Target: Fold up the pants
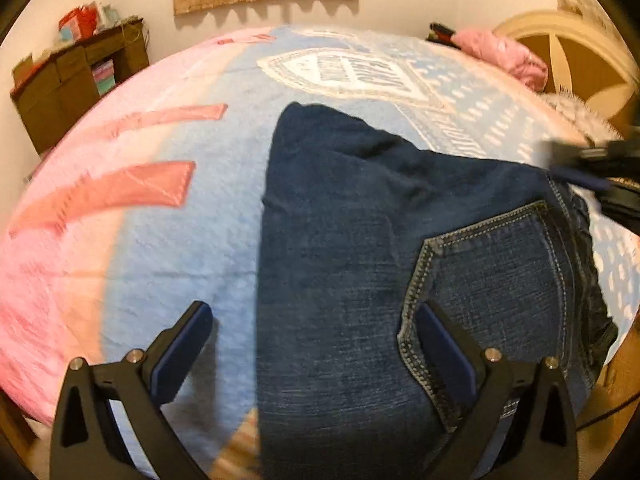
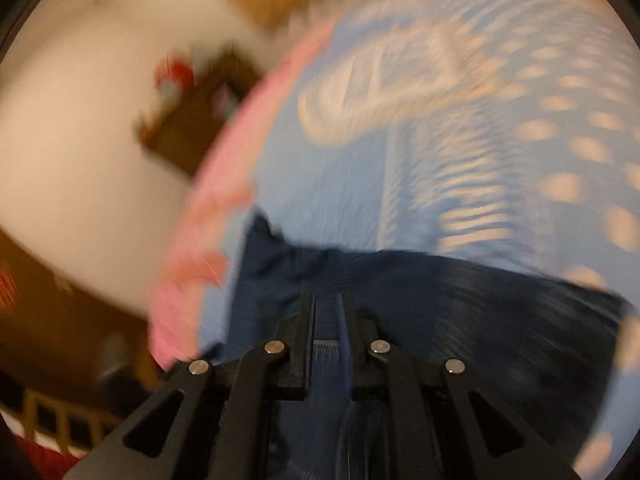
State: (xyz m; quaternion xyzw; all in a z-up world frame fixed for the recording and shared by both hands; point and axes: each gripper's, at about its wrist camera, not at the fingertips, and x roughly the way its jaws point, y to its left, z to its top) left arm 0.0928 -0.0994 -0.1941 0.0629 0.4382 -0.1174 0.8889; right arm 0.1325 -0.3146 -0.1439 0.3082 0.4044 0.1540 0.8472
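a: looking at the jeans (image 1: 360, 240) now, they lie on the blue and pink blanket (image 1: 168, 240) on the bed, already doubled into a thick dark slab, back pocket (image 1: 492, 280) facing up on the right part

b: grippers?

a: left gripper (image 1: 316, 344) is wide open, holding nothing. its left finger sits over bare blanket, its right finger over the pocket, so the jaws straddle the slab's left edge. whether the fingertips touch the cloth, cannot tell

b: right one?

a: right gripper (image 2: 328, 312) has its jaws nearly closed on a pinch of denim, fabric visible in the narrow gap. in the left view it shows at the far right (image 1: 592, 164), at the waistband end corner. right wrist view is heavily smeared, so detail there is poor

b: long axis?

a: runs from the near edge of the bed, under the left gripper, away toward the white crest print (image 1: 352, 76). far end has a loose raised hump, not flat

b: so which hand leads

a: my read: the right already has the cloth, so it carries the fold. left is nearer the near end and is free, best used to pin or take the left edge. risk is the hump at the far end folding in crooked
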